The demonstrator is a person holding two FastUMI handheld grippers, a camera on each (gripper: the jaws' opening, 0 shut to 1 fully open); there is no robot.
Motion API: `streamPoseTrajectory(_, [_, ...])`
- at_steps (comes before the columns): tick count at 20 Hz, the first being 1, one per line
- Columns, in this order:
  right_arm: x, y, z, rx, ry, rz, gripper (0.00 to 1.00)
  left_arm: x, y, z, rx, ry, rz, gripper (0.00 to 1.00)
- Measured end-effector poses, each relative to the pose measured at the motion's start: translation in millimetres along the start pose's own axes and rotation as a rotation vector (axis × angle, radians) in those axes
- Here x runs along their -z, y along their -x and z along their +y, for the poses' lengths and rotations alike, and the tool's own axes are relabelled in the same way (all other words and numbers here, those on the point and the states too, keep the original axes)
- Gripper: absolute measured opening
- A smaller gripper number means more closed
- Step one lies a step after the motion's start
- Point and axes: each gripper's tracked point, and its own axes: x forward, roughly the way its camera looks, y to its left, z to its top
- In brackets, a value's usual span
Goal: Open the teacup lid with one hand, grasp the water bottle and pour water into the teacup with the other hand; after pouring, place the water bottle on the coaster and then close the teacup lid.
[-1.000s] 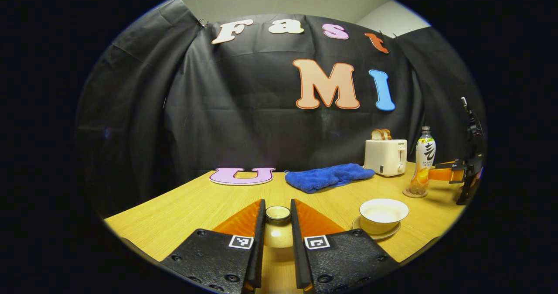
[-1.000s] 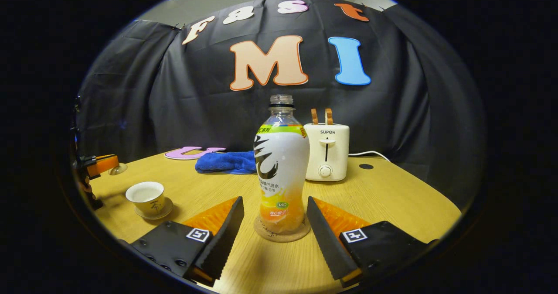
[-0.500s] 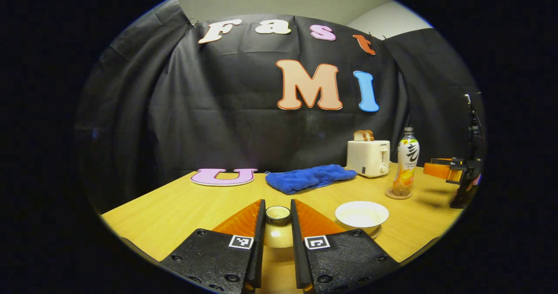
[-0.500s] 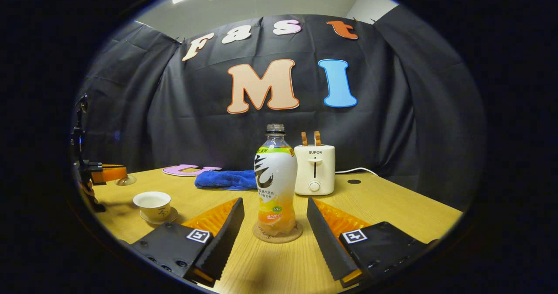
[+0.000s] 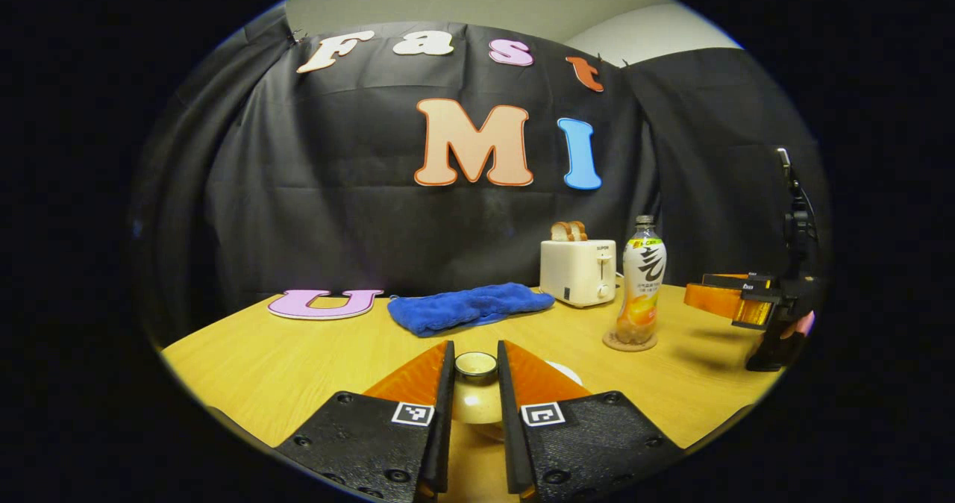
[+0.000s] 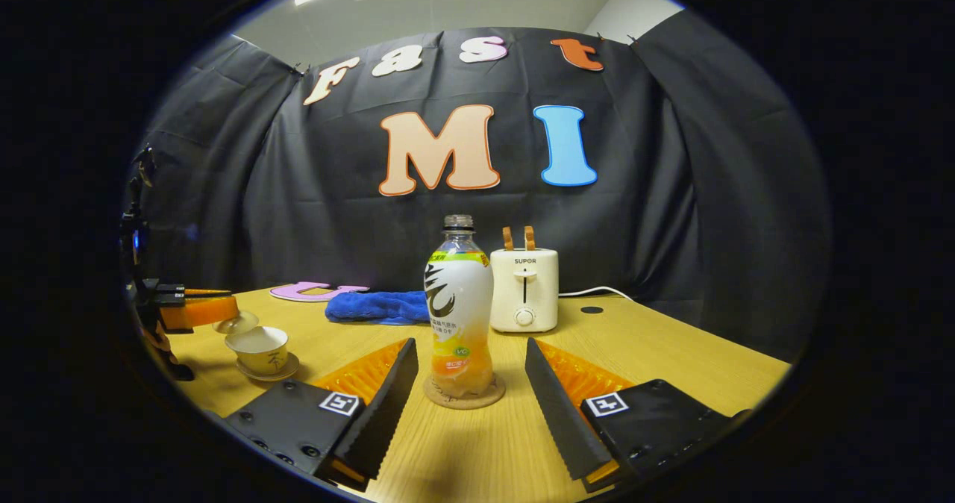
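Lid [image 5: 476, 395]: cream, domed, small round knob on top with a dark rim; clamped at the knob between the left gripper's [image 5: 475, 383] jaws. In the right gripper view the lid [image 6: 236, 323] is tilted, held just above the cup's rim on the far-left side; cannot tell if it touches the rim.
Left jaws: nearly closed, both fingers [image 5: 445, 413] pressing the lid's knob.
Cup [image 6: 259, 348]: pale cream bowl shape with a dark mark on its side, standing on a saucer [image 6: 268, 372] at the left of the surface. In the left gripper view just a pale sliver of its rim [image 5: 565, 372] shows behind the right finger.
Bottle [image 6: 457, 313]: clear plastic, no cap, white label with a black brush mark, green band at top, orange at the base; upright on a round cork coaster [image 6: 463, 392], mid-surface.
Right gripper [image 6: 466, 391]: jaws wide open, one finger on each side of the bottle, well short of touching it, holding nothing. In the left gripper view it [image 5: 735, 299] sits to the right of the bottle, apart from it, with a bit of a hand [image 5: 800, 325] behind.
Surface [image 6: 671, 354]: light wood.
Background: white toaster [image 6: 524, 289] with two bread slices, blue towel [image 6: 371, 306] to the left of it.
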Motion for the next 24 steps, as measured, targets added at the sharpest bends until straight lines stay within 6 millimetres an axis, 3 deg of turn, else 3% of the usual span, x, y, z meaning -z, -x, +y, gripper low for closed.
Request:
streamPoseTrajectory(7, [0.0, 2.1, -24.1, 0.132, 0.004, -0.003, 0.90, 0.4, -10.2, -30.6, 0.060, -0.002, 0.005, 0.28])
streamPoseTrajectory(21, [0.4, 2.3, -24.8, 0.138, 0.005, -0.002, 0.93, 17.9, -16.2, -27.2, 0.024, -0.025, 0.122, 0.31])
streamPoseTrajectory(24, [-0.1, 2.2, -24.4, 0.135, 0.005, -0.002, 0.93, 14.1, -13.8, -27.2, 0.032, -0.020, 0.099, 0.70])
